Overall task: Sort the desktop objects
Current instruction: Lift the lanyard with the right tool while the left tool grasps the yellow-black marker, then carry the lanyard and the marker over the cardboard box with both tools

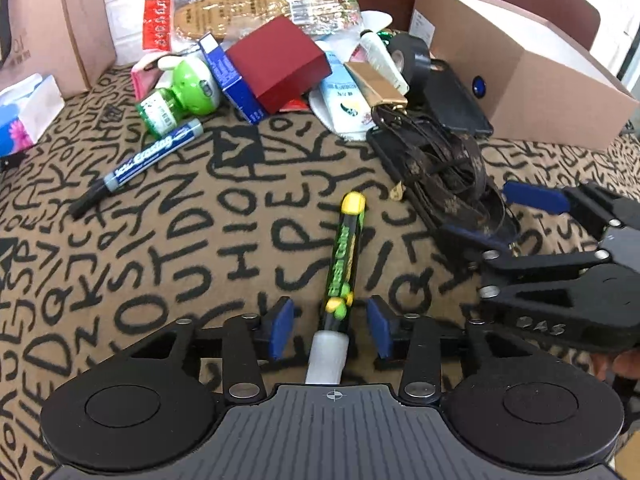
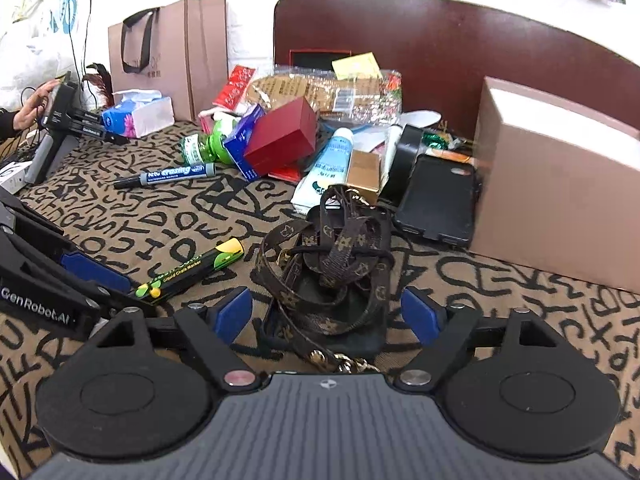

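On the patterned cloth (image 1: 160,240), left gripper (image 1: 330,328) sits low, jaws spread either side of the green marker (image 1: 344,256), no contact. Right gripper (image 2: 326,312) likewise spread, straddling the brown lanyard (image 2: 332,276).

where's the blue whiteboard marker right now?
The blue whiteboard marker lies on the patterned cloth, upper left in the left wrist view, just in front of the green bottle. It lies well left of the chalk marker between the left gripper's open jaws.
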`<state>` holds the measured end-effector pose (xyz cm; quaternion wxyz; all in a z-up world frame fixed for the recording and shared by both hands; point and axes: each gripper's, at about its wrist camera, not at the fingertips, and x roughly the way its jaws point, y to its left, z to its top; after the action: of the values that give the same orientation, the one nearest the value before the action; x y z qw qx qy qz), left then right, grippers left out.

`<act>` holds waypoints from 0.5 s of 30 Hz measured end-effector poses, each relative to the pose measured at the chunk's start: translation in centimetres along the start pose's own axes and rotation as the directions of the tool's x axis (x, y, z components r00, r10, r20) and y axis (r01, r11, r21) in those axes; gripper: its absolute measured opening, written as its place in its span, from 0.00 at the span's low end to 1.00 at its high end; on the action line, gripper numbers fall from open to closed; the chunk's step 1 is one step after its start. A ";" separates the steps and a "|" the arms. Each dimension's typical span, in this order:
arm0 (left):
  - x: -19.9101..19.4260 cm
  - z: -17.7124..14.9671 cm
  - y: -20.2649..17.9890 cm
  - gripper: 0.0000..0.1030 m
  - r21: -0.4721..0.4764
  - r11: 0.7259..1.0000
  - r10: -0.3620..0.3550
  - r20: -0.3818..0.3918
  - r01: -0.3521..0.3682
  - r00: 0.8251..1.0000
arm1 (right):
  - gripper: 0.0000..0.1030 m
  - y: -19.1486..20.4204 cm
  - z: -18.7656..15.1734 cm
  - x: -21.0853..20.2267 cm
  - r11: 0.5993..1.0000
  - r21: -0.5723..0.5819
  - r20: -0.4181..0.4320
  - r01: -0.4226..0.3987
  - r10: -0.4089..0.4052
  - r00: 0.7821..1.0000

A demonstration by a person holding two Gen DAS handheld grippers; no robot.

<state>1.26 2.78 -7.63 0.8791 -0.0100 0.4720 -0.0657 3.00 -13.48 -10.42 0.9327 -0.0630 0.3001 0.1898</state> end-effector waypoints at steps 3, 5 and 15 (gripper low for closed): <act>0.6 0.5 -0.5 0.61 -0.002 1.000 -0.005 0.008 0.005 1.000 | 0.82 0.1 0.2 1.3 1.000 0.003 -0.009 0.014 -0.014 1.000; 1.0 0.8 -0.7 0.61 -0.004 1.000 0.000 0.012 0.000 1.000 | 0.81 0.0 0.2 2.1 0.999 -0.001 -0.022 0.037 -0.037 0.999; 1.7 1.6 -2.0 0.40 0.045 0.999 -0.026 0.007 0.025 1.000 | 0.75 -2.1 -1.9 -1.1 0.998 0.069 -0.096 0.011 -0.004 0.995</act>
<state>3.27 0.56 -8.01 0.8800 0.0035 0.4668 -0.0874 1.98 -16.23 -11.37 0.9196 -0.0407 0.3505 0.1726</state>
